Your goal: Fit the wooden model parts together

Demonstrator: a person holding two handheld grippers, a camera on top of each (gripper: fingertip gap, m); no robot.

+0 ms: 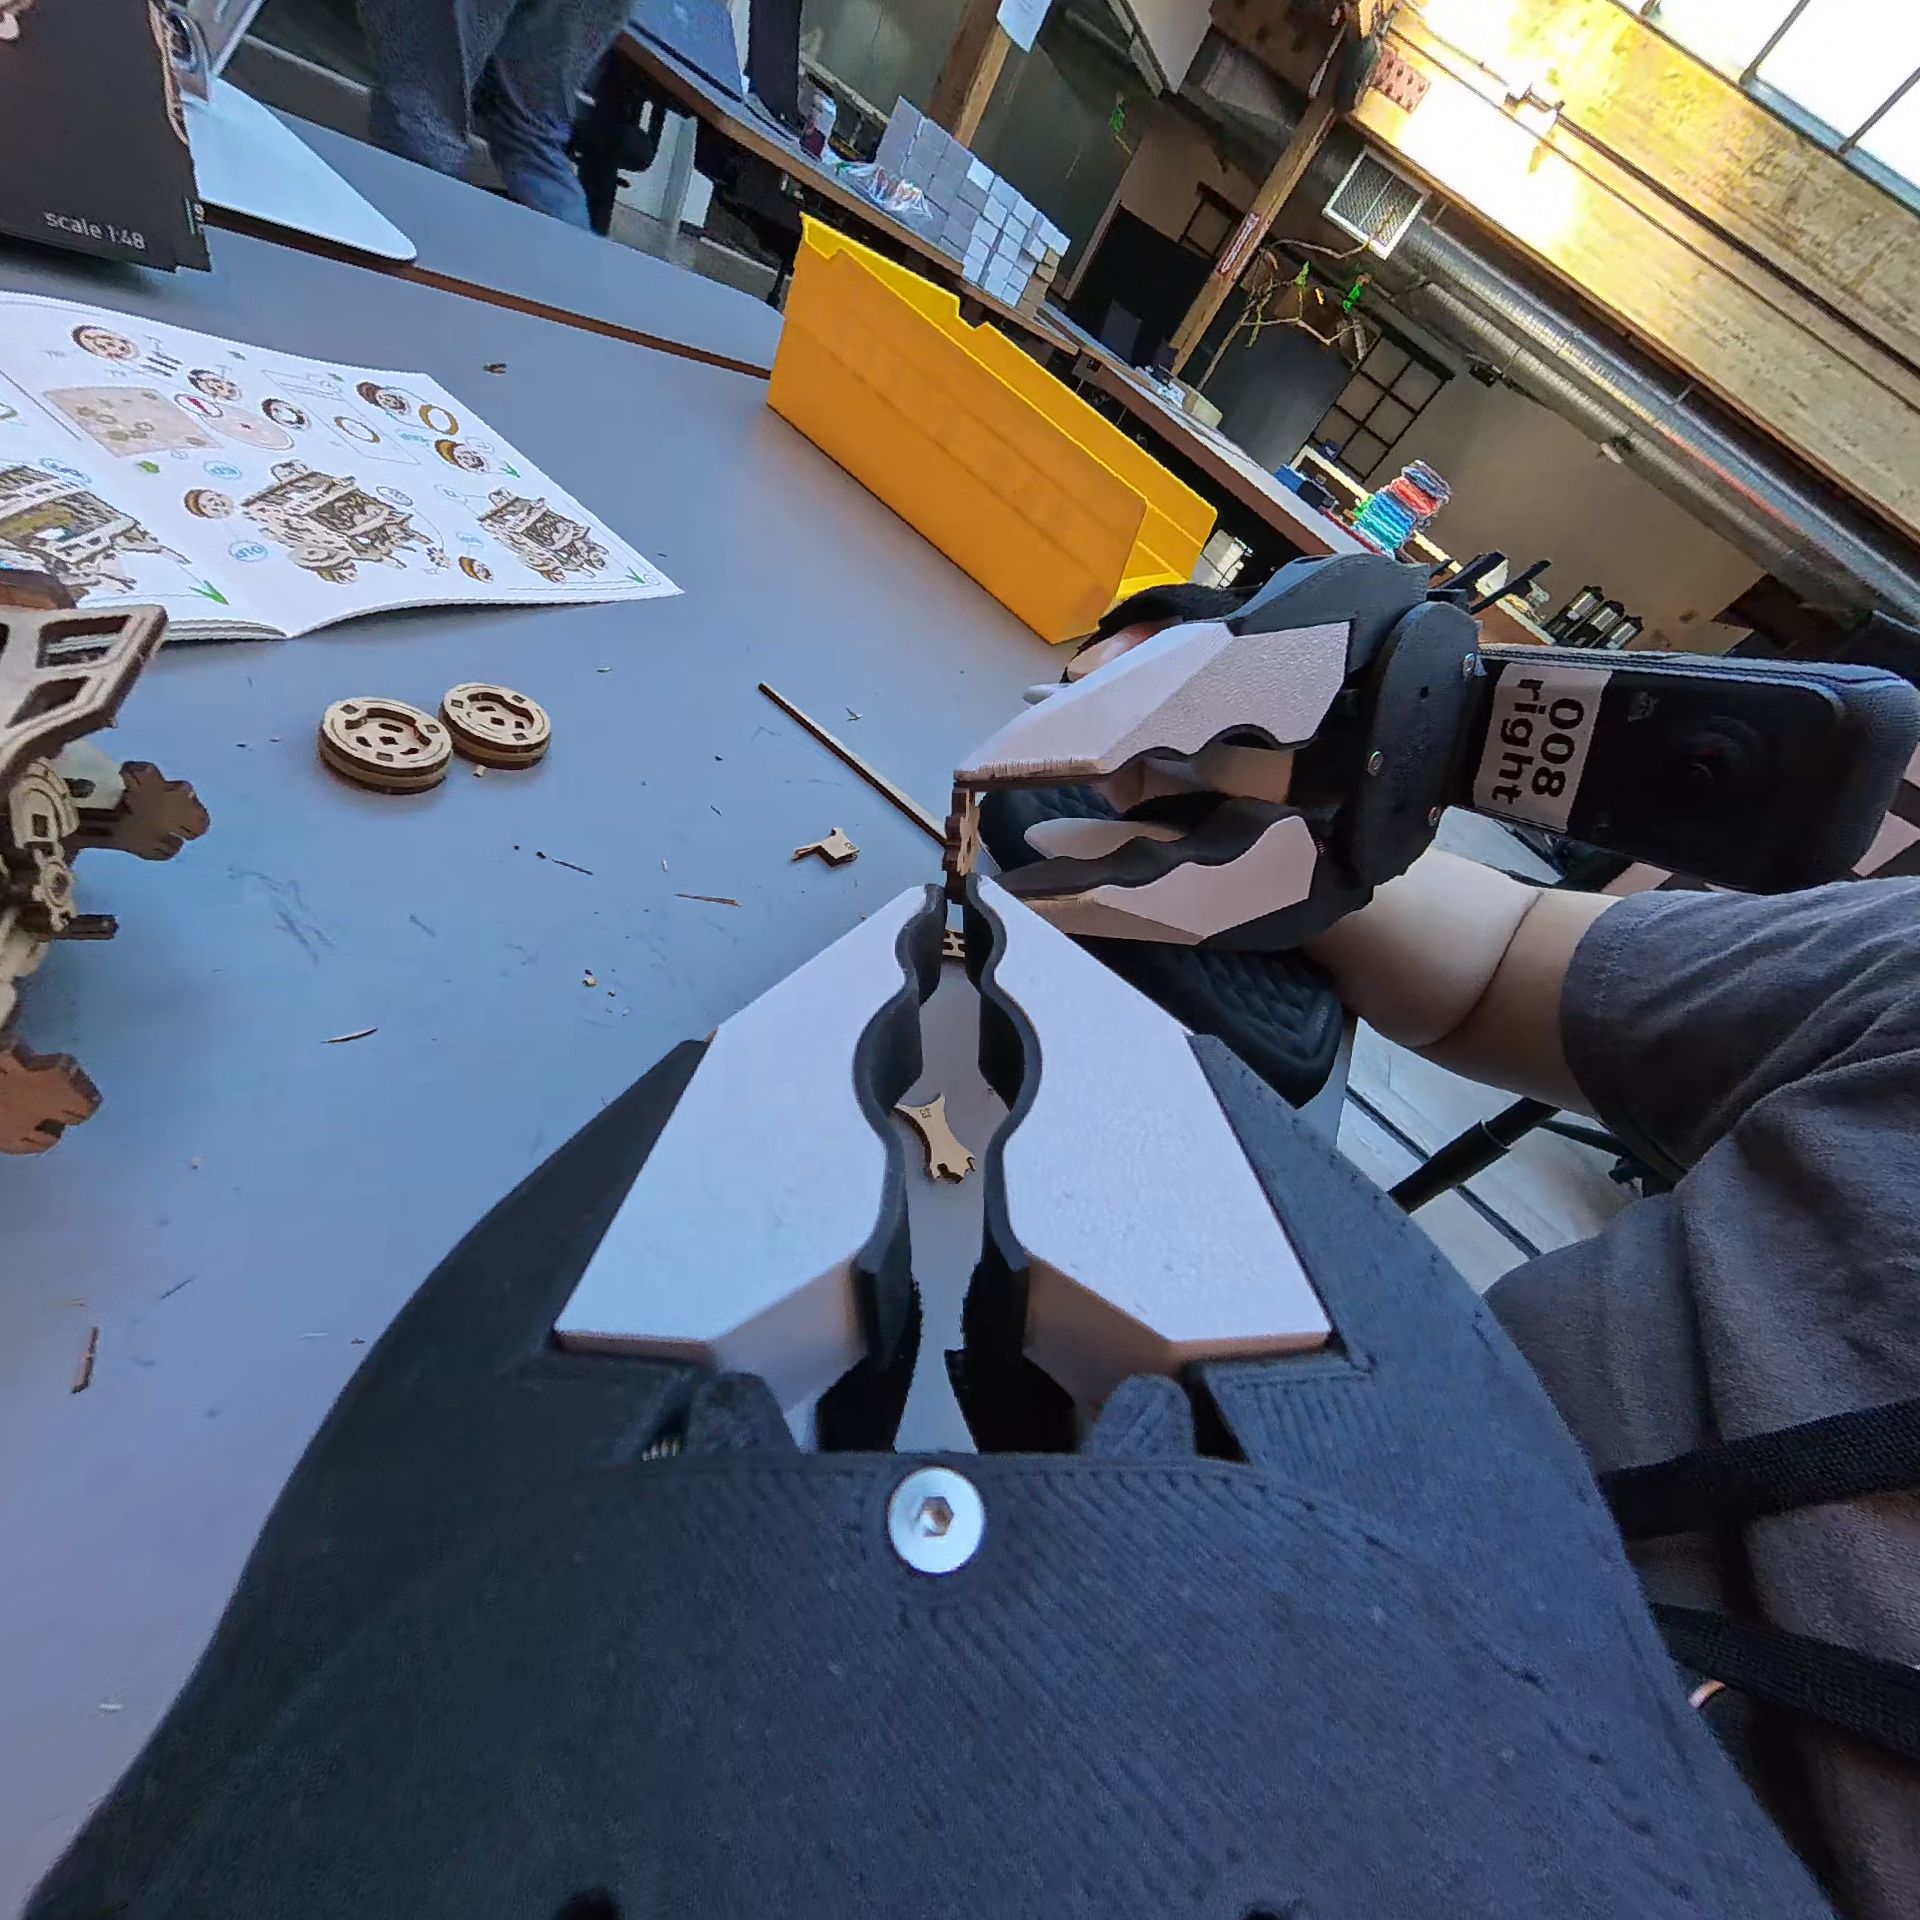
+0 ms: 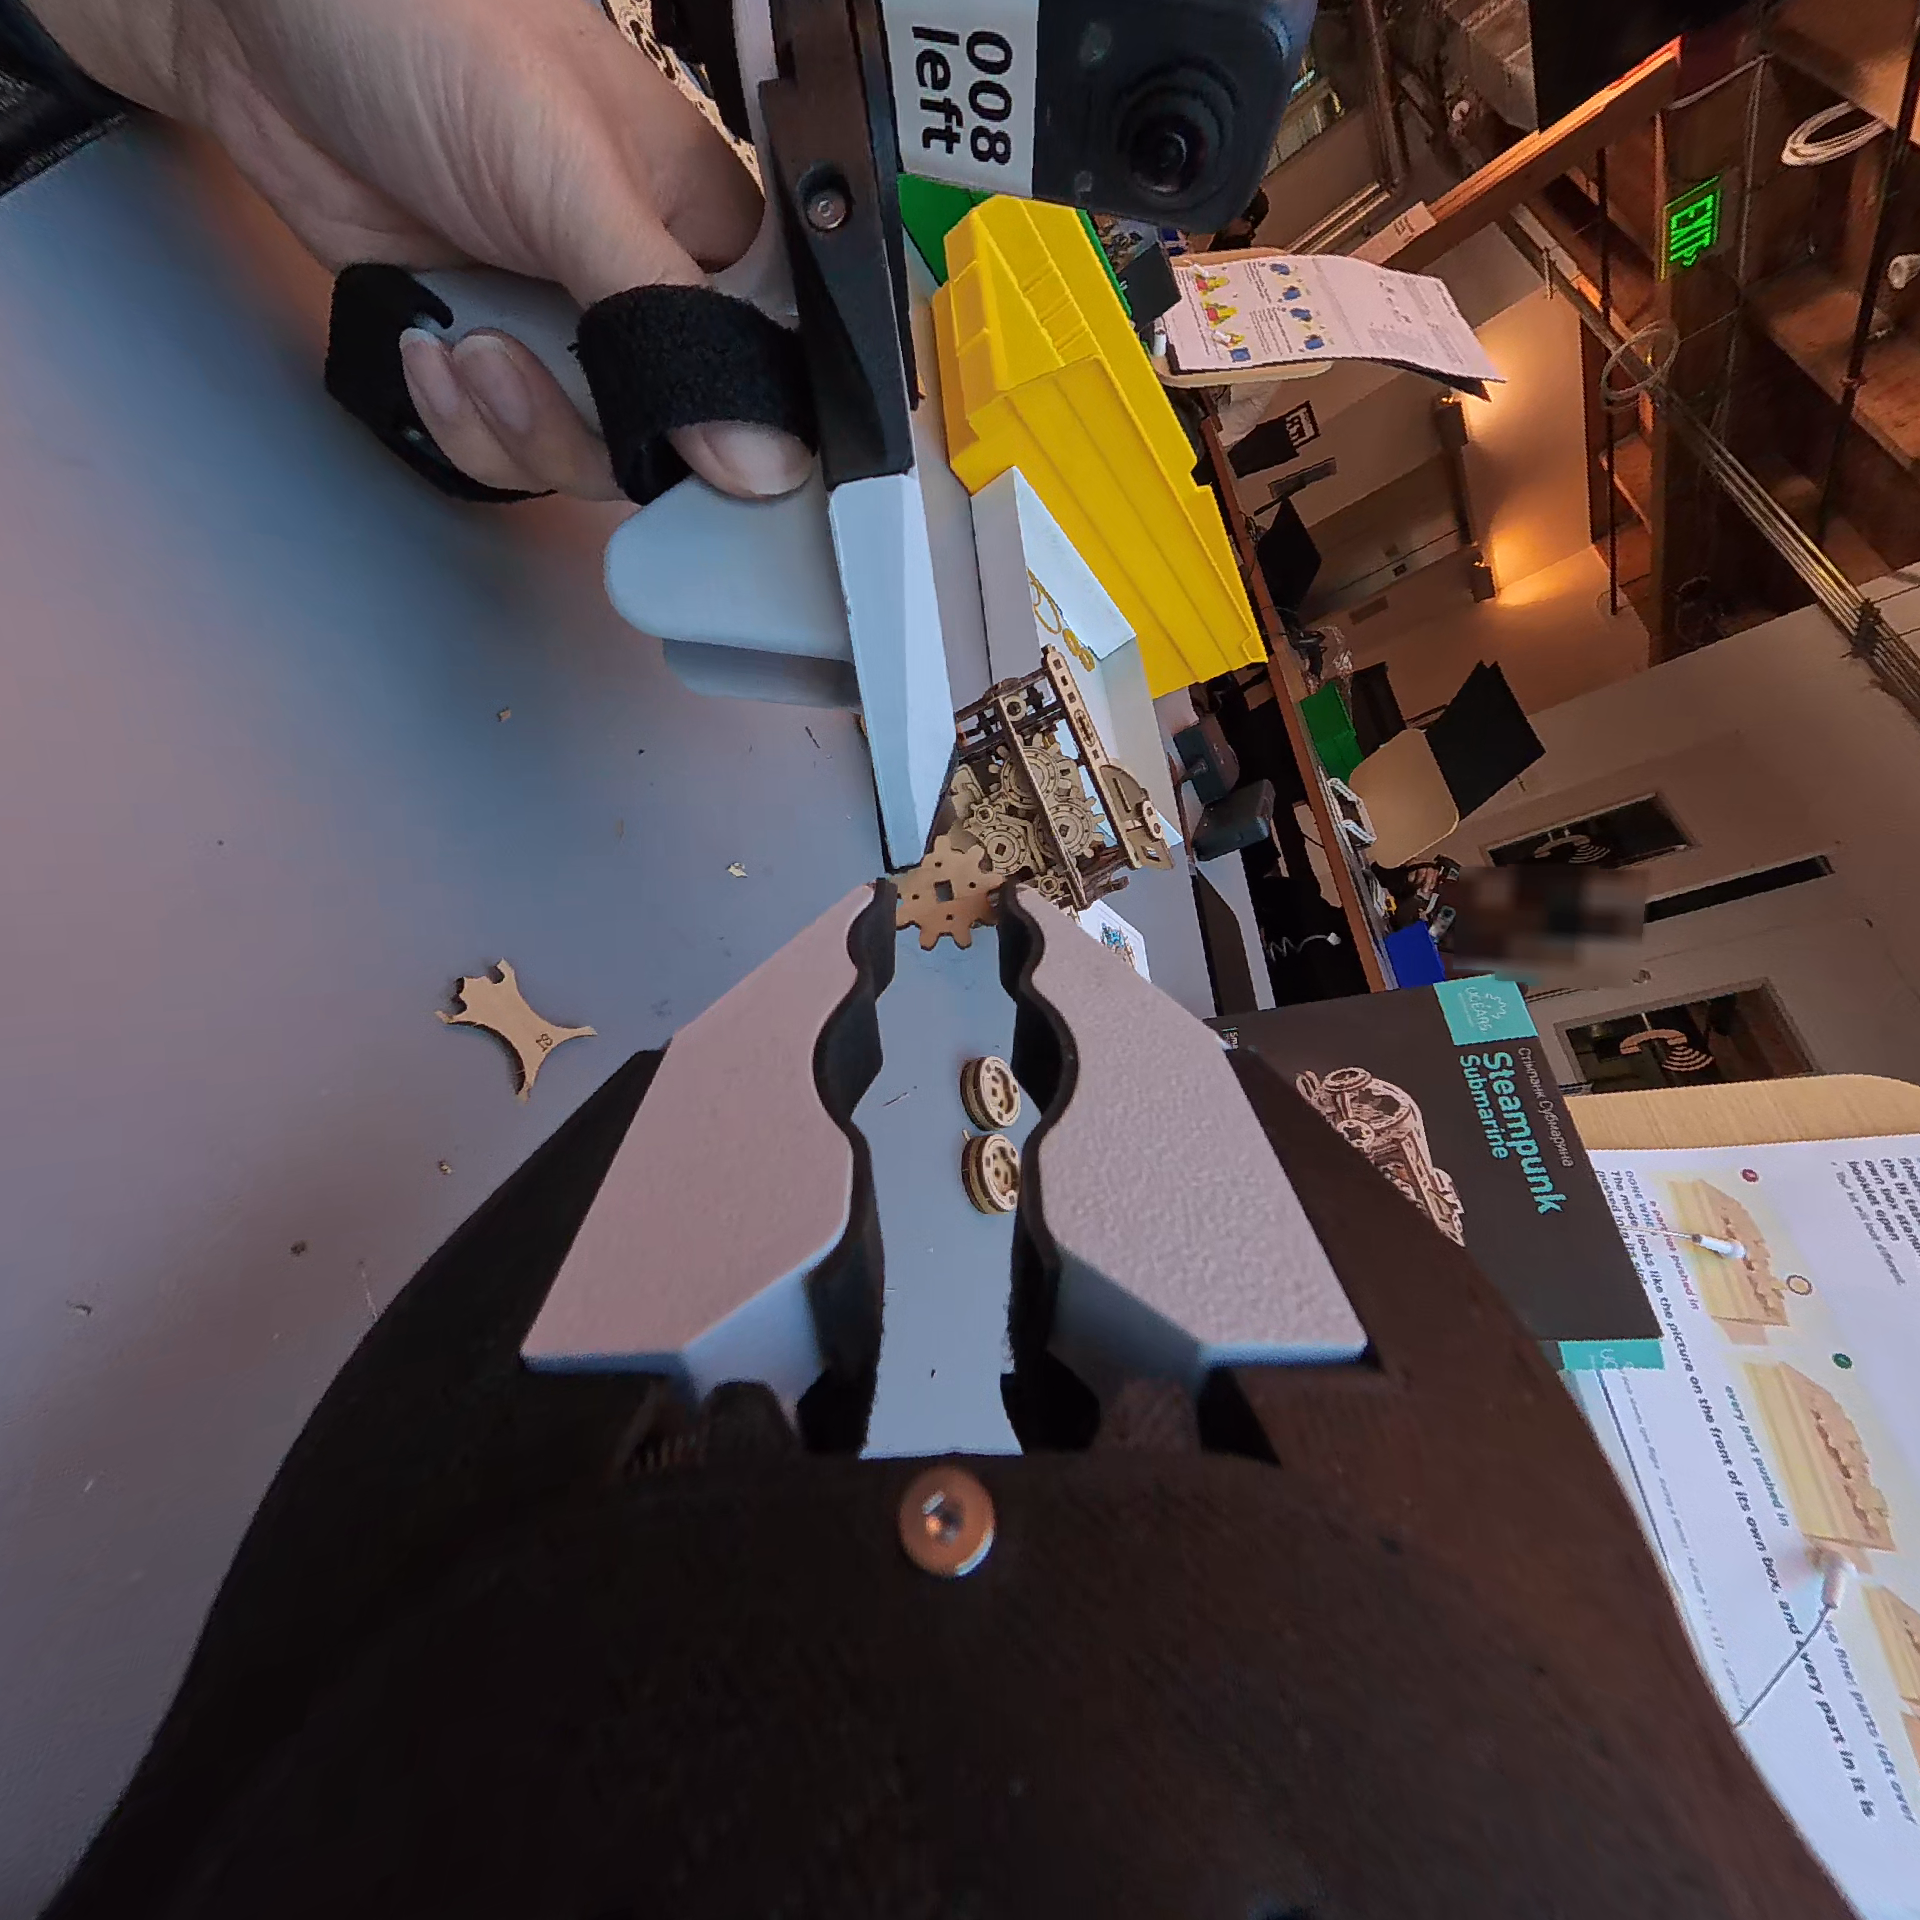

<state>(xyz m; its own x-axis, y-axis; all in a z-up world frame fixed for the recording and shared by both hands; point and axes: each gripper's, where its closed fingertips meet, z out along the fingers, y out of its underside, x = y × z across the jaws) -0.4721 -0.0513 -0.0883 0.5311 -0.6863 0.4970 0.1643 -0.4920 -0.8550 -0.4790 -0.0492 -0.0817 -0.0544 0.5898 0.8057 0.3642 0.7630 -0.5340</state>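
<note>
My left gripper (image 1: pixel 951 906) is shut on a thin wooden part (image 1: pixel 952 940), seen edge-on between its tips. My right gripper (image 1: pixel 989 831) comes in from the right and is shut on a small wooden gear (image 1: pixel 962 842). In the right wrist view the gear (image 2: pixel 938 902) sits between my right gripper's tips (image 2: pixel 945 906), and the left gripper (image 2: pixel 904 854) reaches down onto its top edge. The two parts meet at the tips, above the grey table (image 1: pixel 623 935). Whether they are joined is hidden. The part-built wooden model (image 2: pixel 1049 800) stands behind, and at the left edge in the left wrist view (image 1: pixel 52 810).
Two wooden wheels (image 1: pixel 436 732) lie on the table, also seen in the right wrist view (image 2: pixel 987 1132). A wooden scrap (image 2: pixel 514 1023), a thin stick (image 1: pixel 852 764), an open instruction booklet (image 1: pixel 291 488), a black kit box (image 2: pixel 1455 1143) and a yellow bin (image 1: pixel 966 436) are nearby. Both grippers' tips are close together, under 4 cm apart. The wooden scrap (image 2: pixel 514 1023) is about equally far from each gripper, around 8 cm. It is also in sight in the left wrist view (image 1: pixel 937 1132).
</note>
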